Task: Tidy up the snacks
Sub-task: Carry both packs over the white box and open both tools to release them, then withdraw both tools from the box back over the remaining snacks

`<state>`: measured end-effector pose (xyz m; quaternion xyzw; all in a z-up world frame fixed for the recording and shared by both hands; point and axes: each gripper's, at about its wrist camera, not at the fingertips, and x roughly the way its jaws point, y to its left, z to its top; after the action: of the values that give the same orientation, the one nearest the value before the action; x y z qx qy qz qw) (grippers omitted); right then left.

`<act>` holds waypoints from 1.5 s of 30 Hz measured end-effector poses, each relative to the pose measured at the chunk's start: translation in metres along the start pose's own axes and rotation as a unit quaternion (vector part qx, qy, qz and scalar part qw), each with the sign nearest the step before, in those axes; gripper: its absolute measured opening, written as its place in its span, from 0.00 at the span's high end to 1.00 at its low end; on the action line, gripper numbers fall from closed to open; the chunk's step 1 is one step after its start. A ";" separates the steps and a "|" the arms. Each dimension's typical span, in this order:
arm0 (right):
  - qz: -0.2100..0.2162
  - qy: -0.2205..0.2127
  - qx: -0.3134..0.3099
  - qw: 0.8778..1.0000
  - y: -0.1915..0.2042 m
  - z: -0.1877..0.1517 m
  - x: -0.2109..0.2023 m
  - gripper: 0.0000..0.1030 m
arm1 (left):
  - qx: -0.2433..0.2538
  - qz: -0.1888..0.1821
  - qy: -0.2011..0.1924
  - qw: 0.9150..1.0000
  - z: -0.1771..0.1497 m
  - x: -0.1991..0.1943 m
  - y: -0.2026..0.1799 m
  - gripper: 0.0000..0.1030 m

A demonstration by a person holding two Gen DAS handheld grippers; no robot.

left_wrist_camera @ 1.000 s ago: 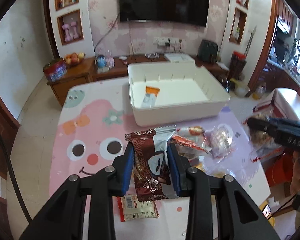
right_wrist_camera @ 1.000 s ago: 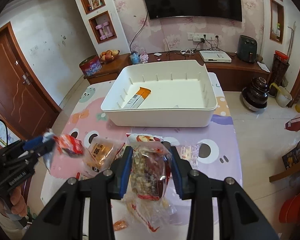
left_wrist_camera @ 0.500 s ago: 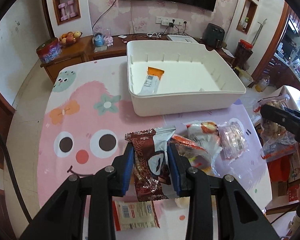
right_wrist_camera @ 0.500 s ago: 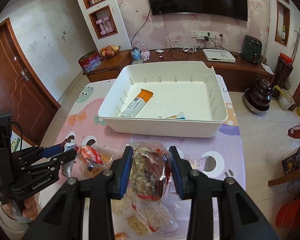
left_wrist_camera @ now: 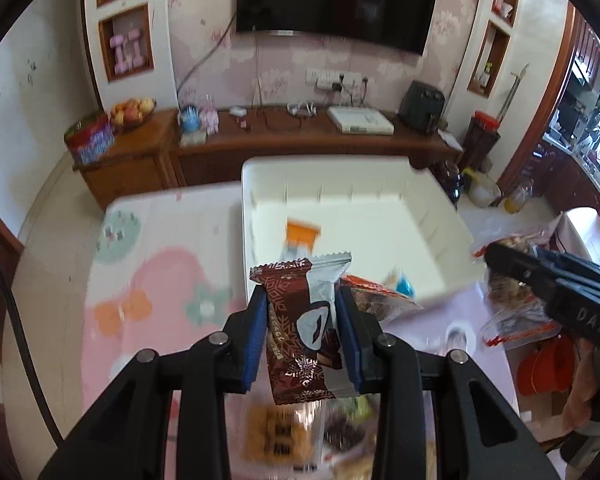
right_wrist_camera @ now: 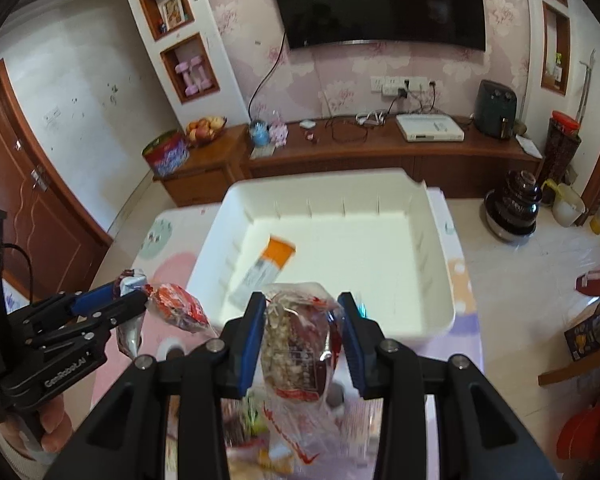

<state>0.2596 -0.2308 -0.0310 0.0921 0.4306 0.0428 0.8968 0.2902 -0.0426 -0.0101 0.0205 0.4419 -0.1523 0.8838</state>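
Observation:
My left gripper (left_wrist_camera: pixel 302 306) is shut on a brown and silver snack packet (left_wrist_camera: pixel 300 320), and a red snack bag (left_wrist_camera: pixel 374 294) hangs with it at the right pad. It is lifted just before the near left corner of the white bin (left_wrist_camera: pixel 432 200). My right gripper (right_wrist_camera: pixel 302 312) is shut on a clear bag of nut snack (right_wrist_camera: pixel 296 344), held up at the near wall of the white bin (right_wrist_camera: pixel 440 240). An orange and white packet (right_wrist_camera: pixel 268 268) lies inside the bin. The left gripper (right_wrist_camera: pixel 140 300) shows at the left of the right wrist view.
Several loose snack packs (left_wrist_camera: pixel 278 436) lie blurred on the cartoon tablecloth (left_wrist_camera: pixel 140 300) under both grippers. A wooden sideboard (right_wrist_camera: pixel 340 152) with a fruit bowl and a tin stands behind the table. A hand (right_wrist_camera: pixel 48 428) grips the left tool's handle.
Both grippers have carried their snacks away from the loose pile toward the white bin, which now looms larger and closer. Neither grip has changed.

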 end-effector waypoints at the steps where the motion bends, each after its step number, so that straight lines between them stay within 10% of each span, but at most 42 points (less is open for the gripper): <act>1: -0.002 -0.006 0.001 1.000 0.001 0.007 0.000 0.64 | 0.001 0.000 -0.009 1.000 0.010 -0.002 -0.001 0.69; 10: -0.021 -0.031 0.015 0.999 -0.005 0.052 0.026 0.72 | 0.009 -0.005 -0.053 0.999 0.063 -0.007 -0.015 0.69; 24: -0.065 -0.007 0.016 0.998 -0.023 0.053 0.058 0.76 | 0.004 0.022 -0.019 1.000 0.080 0.046 -0.025 0.66; 29: -0.082 0.003 0.008 0.997 -0.024 0.046 0.061 0.76 | -0.019 0.023 -0.018 0.999 0.077 0.052 -0.022 0.17; 45: -0.087 0.025 0.002 0.996 -0.015 0.035 0.062 0.54 | -0.012 0.047 -0.006 0.999 0.055 0.051 -0.017 0.08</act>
<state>0.3255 -0.2408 -0.0597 0.0551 0.4593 -0.0343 0.8859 0.3567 -0.0806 -0.0152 0.0299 0.4372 -0.1053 0.8927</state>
